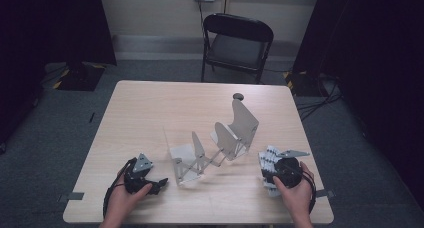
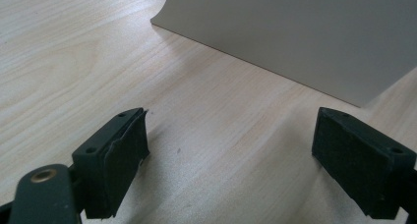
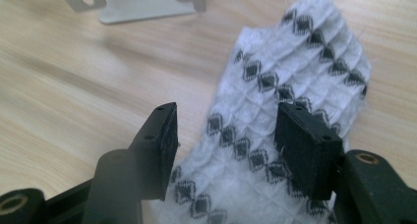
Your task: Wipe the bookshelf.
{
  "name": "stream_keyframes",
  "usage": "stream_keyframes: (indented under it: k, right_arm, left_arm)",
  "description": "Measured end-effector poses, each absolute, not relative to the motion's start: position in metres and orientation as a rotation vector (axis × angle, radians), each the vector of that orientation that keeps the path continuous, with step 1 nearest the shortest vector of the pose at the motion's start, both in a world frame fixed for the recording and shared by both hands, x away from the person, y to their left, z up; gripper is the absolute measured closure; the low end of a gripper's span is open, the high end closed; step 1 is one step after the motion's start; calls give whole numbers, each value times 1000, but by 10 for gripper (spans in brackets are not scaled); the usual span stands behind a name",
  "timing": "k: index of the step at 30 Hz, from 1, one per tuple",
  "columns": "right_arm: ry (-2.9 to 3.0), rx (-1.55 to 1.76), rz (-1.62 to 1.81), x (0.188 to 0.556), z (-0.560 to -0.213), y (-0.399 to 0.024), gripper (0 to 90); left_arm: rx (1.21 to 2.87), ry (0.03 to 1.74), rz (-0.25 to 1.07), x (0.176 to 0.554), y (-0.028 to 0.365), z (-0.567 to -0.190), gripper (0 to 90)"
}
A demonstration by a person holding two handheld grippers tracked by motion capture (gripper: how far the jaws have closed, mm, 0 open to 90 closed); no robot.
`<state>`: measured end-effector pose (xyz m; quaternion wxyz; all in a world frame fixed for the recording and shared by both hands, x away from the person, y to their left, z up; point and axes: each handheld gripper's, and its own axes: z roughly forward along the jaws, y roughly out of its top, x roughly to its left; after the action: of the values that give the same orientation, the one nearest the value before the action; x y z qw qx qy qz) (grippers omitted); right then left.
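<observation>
One patterned sock (image 3: pixel 295 86) is lying lengthwise away from the right gripper (image 3: pixel 223 135), whose half-open jaws are straddling it. Left gripper (image 2: pixel 231 150) is gaping wide, empty.

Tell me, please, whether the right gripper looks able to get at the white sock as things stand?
Probably yes: the right gripper hangs right over the white sock, its jaws open astride the fabric, nothing between them and it.
</observation>
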<state>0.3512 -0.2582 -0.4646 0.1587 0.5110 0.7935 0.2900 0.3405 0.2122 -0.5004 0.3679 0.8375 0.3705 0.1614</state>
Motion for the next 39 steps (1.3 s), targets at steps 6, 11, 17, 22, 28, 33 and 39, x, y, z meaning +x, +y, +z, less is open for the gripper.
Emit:
stream_keyframes:
  k: [6, 11, 17, 22, 28, 33, 39]
  right_arm:
    - [2265, 1414, 791, 351, -473, -258, 531]
    - [2294, 1399, 825, 359, -475, -257, 632]
    - [2296, 1385, 850, 378, -477, -249, 633]
    - [2310, 1388, 880, 390, -475, -242, 603]
    - [2296, 1393, 888, 379, -465, -245, 538]
    - [2296, 1350, 882, 364, -455, -247, 545]
    - [2288, 1360, 873, 348, -457, -257, 546]
  left_arm:
    - [2150, 952, 415, 341, 212, -500, 131]
    - [2151, 952, 415, 341, 212, -500, 131]
    - [2156, 949, 418, 341, 212, -500, 128]
    - [2156, 953, 413, 342, 211, -500, 120]
    - [2152, 953, 414, 343, 211, -501, 114]
    - [2152, 953, 415, 343, 211, -501, 114]
    - [2152, 953, 415, 342, 211, -501, 114]
